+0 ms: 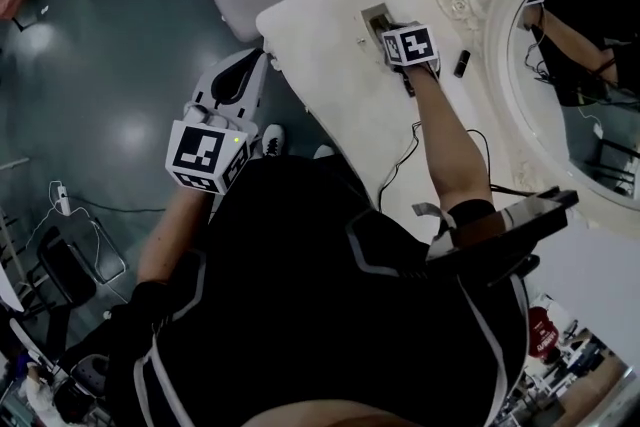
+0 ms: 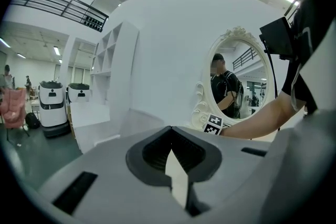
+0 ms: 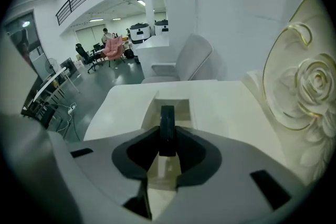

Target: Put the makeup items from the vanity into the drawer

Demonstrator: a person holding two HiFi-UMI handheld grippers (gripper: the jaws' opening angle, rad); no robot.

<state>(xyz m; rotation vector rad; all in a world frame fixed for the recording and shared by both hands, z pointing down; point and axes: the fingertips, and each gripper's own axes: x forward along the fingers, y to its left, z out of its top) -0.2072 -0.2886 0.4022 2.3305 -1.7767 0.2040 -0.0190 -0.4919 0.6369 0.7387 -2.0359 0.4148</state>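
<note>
The white left gripper (image 1: 252, 65) hung out past the edge of the cream vanity tabletop (image 1: 320, 65), near the person's lap. Its jaws were shut tight together and had nothing in them. Farther right, the right gripper (image 3: 167, 144) was tipped down over the tabletop. Its jaws were closed on a thin black makeup stick (image 3: 167, 118) and held it right above the open cream drawer (image 3: 181, 107). Another small black makeup piece (image 1: 461, 63) lay on the tabletop, just beside the big round mirror with the white flower frame (image 1: 500, 35).
</note>
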